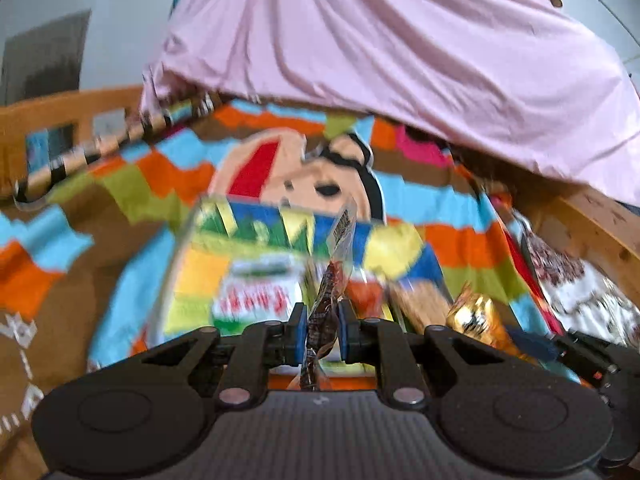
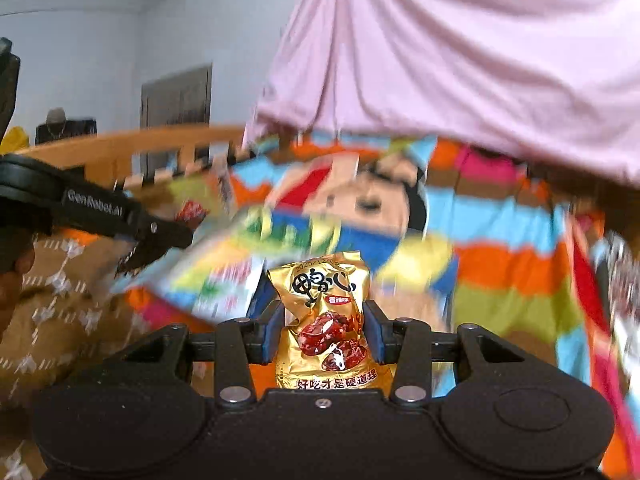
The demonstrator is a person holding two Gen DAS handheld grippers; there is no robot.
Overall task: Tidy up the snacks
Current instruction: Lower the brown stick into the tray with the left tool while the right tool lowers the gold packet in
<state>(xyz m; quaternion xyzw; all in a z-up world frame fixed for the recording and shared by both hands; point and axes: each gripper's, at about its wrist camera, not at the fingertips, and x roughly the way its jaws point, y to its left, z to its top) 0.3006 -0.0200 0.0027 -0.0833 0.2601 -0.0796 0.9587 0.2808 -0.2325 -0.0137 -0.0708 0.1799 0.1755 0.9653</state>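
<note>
Item one: gold snack packet [image 2: 326, 316], upright between your right gripper [image 2: 325, 334] pads, jaws part-open and clamped on its waist, so the printed face stays readable.

Item two: thin dark sachet [image 1: 323, 312], pinched edge-on in your left gripper [image 1: 322, 330], jaws nearly fully closed.

At 12 o'clock of both: large colourful snack bag [image 1: 256, 264] on the patchwork blanket [image 1: 472, 204]; pink cloth [image 1: 380, 40] hangs beyond.

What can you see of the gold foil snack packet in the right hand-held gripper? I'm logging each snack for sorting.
The gold foil snack packet is a small, shiny, crinkled pouch, printed with black characters, a red label and dark red meat pieces. It stands upright, clamped at its sides between the blue pads of the right hand-held gripper, above a blurred colourful patchwork blanket.
</note>
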